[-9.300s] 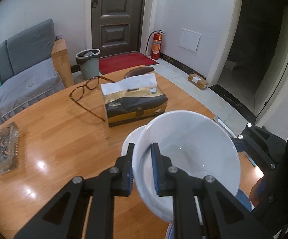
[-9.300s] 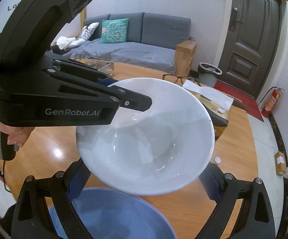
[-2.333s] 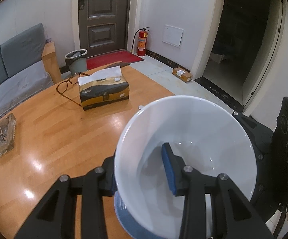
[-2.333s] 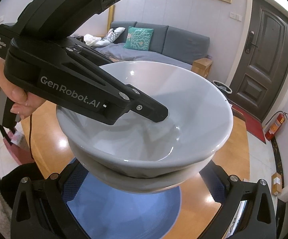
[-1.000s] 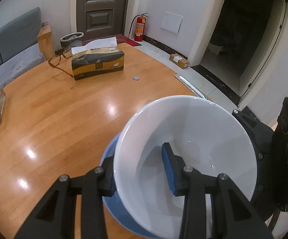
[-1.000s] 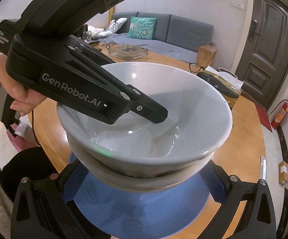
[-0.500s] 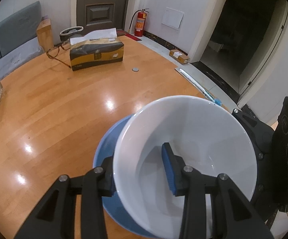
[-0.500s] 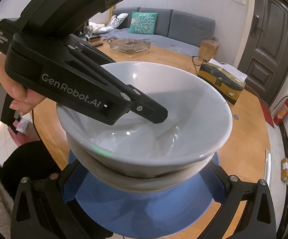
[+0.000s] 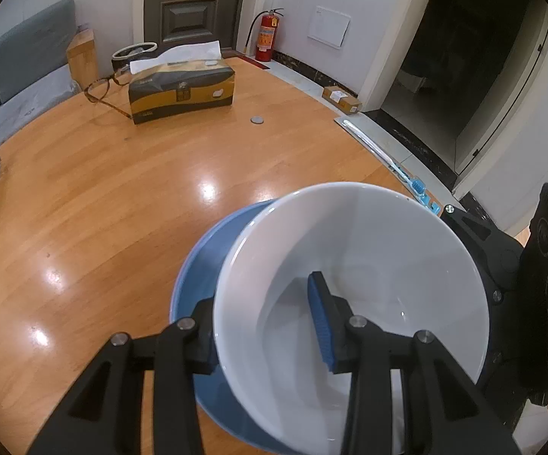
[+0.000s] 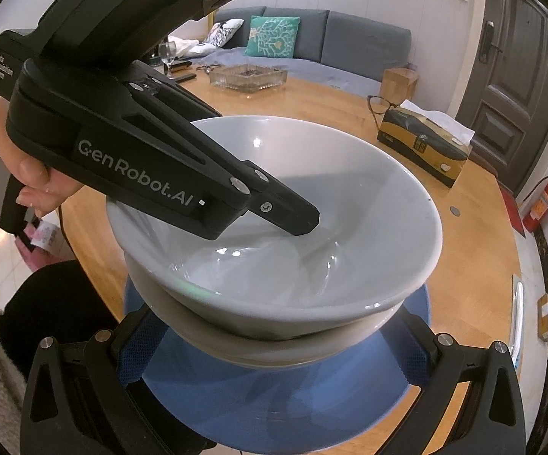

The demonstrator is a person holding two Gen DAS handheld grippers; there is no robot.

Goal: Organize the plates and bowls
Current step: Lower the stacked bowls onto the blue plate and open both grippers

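Two bowls: white bowl (image 10: 334,204) sits nested in a second white bowl (image 10: 274,345), both above the blue plate (image 10: 274,398), which lies near the table (image 9: 103,197) edge closest to the person.
Left gripper (image 9: 262,326): partly closed, one finger inside and one outside, pinching the top bowl's wall on the side away from the tissue box (image 9: 181,89).
Right gripper (image 10: 274,345): fingers stand wide on either side of the lower bowl; whether the pads press it, I cannot tell.
Contact: whether the stack rests on the plate is hidden.
Risk, slip: a one-sided pinch on glazed ware could let the top bowl tip out.
Risk, release: letting go before the stack is seated could drop it and chip the plate.
Risk, edge: a sideways nudge could push the plate off the table.
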